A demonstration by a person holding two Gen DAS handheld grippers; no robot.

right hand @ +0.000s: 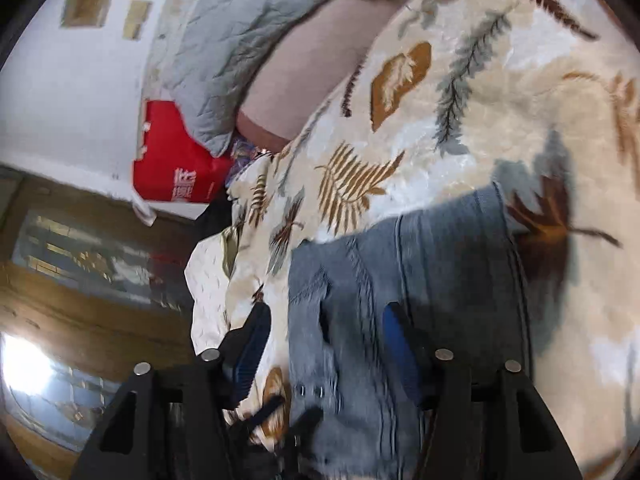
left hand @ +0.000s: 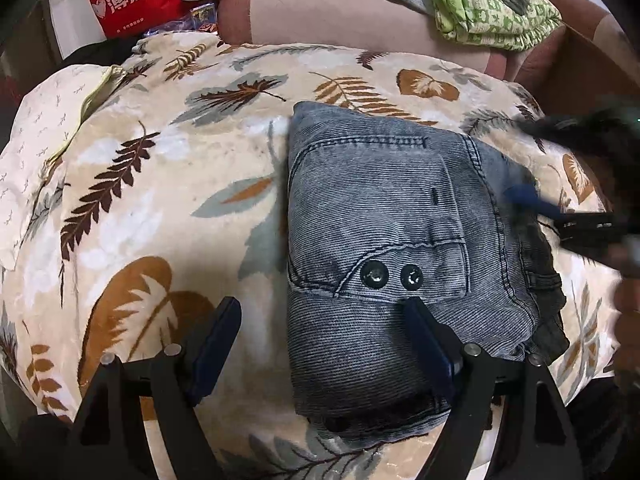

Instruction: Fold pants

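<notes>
Fingers of the left gripper (left hand: pixel 320 328) stand wide, holding nothing. Folded pants (left hand: pixel 400 248) lie just past them on the leaf blanket (left hand: pixel 160 200), long side running near to far. The right gripper (right hand: pixel 326 344), also wide, comes from the right edge.

White wall (right hand: pixel 60 92), leaf-print blanket (left hand: pixel 160 184), pink sofa (left hand: pixel 340 20)

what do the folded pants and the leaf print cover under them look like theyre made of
Folded pants: apparently washed grey-blue denim, matte, judging by the fine ribbed weave, contrast stitching and two dark, shiny snaps, probably metal. Leaf-print blanket: probably plush fleece, judging by its soft pile with a slight sheen.
</notes>
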